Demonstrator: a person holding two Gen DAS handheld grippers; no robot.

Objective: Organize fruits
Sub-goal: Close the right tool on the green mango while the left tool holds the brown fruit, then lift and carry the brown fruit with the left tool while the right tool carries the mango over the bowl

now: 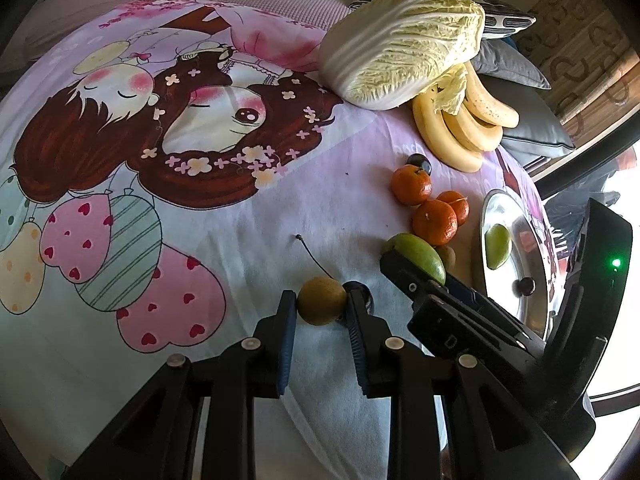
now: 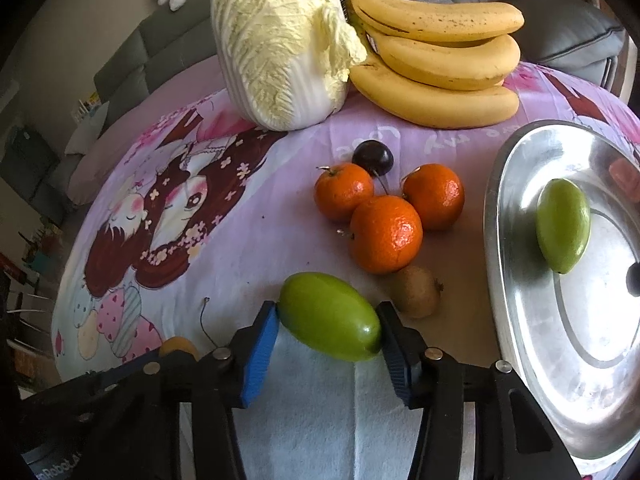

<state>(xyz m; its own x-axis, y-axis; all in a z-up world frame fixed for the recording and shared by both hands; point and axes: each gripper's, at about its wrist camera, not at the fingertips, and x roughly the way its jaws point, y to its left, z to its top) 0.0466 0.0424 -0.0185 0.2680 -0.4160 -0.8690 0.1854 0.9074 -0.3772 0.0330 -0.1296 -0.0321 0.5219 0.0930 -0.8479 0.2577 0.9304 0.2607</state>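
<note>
My left gripper is shut on a small round yellow-brown fruit, low over the cartoon-print cloth. A dark cherry with a long stem lies right behind its right finger. In the right wrist view an oval green fruit lies on the cloth between the blue pads of my right gripper, and both pads touch its ends. To the right stands a silver plate that holds a second green fruit and a dark cherry at its edge of view. The two grippers are close side by side.
Three tangerines, a kiwi and a dark cherry lie just beyond the green fruit. Bananas and a napa cabbage sit at the back. Grey cushions lie behind them.
</note>
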